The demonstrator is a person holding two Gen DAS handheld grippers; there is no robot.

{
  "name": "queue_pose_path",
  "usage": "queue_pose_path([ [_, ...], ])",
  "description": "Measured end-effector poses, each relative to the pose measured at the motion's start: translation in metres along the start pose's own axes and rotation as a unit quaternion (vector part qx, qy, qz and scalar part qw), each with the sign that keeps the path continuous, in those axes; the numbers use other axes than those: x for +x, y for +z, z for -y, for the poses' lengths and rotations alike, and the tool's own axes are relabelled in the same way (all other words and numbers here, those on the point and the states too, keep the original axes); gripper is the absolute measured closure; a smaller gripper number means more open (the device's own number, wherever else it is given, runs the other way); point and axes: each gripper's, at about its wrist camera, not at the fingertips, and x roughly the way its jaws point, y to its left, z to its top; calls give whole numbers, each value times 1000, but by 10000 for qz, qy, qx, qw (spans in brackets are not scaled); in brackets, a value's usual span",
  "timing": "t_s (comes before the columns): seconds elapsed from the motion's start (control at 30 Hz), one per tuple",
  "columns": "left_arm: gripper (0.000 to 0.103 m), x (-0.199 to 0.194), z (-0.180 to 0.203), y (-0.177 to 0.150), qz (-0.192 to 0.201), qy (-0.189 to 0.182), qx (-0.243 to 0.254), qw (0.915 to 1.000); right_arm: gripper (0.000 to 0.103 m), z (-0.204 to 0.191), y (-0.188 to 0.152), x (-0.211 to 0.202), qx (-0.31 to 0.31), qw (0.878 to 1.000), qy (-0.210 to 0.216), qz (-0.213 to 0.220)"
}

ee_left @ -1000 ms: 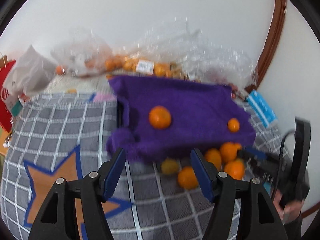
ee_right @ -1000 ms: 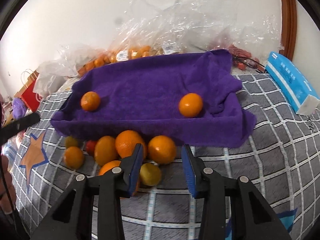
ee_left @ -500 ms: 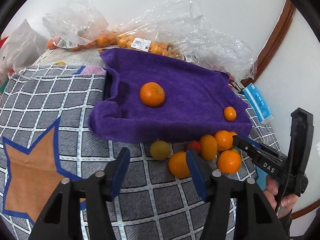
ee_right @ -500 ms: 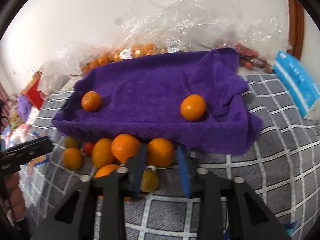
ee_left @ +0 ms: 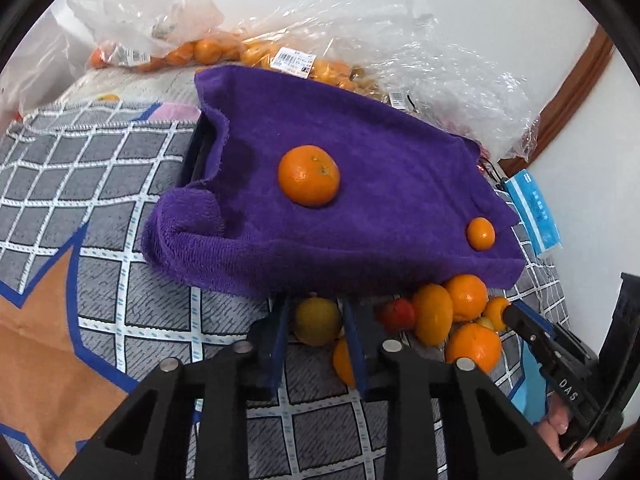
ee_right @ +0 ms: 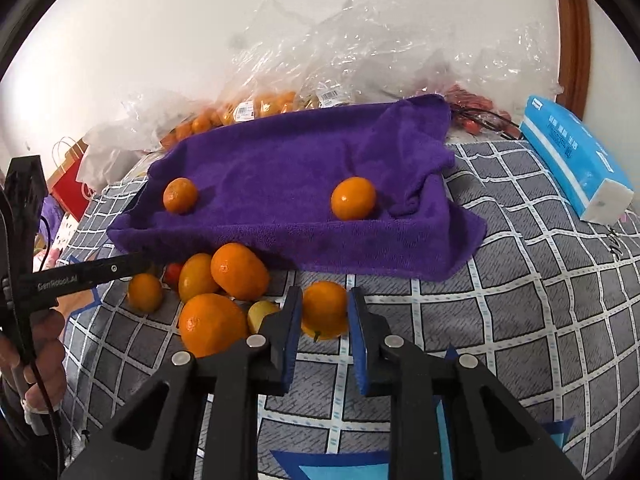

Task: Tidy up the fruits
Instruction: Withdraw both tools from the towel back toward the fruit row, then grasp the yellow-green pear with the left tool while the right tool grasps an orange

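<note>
A purple towel (ee_left: 360,208) covers a raised tray, with two oranges on it (ee_left: 309,175) (ee_left: 481,233); it also shows in the right wrist view (ee_right: 280,184). Loose fruit lies on the checked blanket in front of it. My left gripper (ee_left: 316,322) is closed around a yellow-green citrus (ee_left: 317,320) at the towel's front edge. My right gripper (ee_right: 323,312) is shut on an orange (ee_right: 324,310). Beside it lie several oranges (ee_right: 212,322) (ee_right: 239,271), a small yellow fruit (ee_right: 262,314) and a red fruit (ee_right: 174,272).
Clear plastic bags of oranges (ee_left: 288,56) lie behind the towel against the white wall. A blue tissue pack (ee_right: 572,156) lies at the right. A red paper bag (ee_right: 70,184) stands at the far left. The grey checked blanket (ee_right: 520,300) covers the surface.
Both grippers have moved forward and closed: the left onto the yellow-green citrus, the right onto the orange. Both were open a second ago.
</note>
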Motion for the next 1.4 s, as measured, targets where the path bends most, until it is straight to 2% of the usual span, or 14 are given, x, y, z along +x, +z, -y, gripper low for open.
queue_pose_path([
  [0.1,78,-4,-5,2,-84,-75,-89,9999,70,-2,1,8,-5,9999,93,-127],
  [0.17,78,-15,-9,1,-5,17,-66,10000,66,-1,-1,11,64,9999,78,-129],
  [0.3,78,-28,-20,-6,99,506,46,9987,66,2,-4,12,66,9999,52,-100],
  [0.53,73,-22,-24,-22,210,507,387,9977,67,6,-11,9,117,9999,-12,-34],
  [0.7,70,-19,-10,-34,561,879,898,9905,67,4,-12,16,85,9998,-81,-171],
  [0.8,69,-18,-7,-32,549,969,973,9890,67,-2,-12,19,-71,9996,-197,-212],
  [0.93,70,-20,-13,-32,569,805,853,9915,72,-6,-13,19,-193,9993,-246,-201],
  [1.13,73,-22,-22,-32,624,529,583,9949,72,-5,-12,19,-193,9992,-266,-216],
  [1.2,78,-22,-24,-33,627,405,530,9958,70,-7,-12,20,-234,9990,-304,-220],
  [1.27,78,-23,-27,-33,640,285,460,9965,66,-8,-10,22,-270,9989,-307,-232],
  [1.4,78,-24,-28,-34,657,147,413,9969,65,-9,-5,28,-256,9982,-496,-223],
])
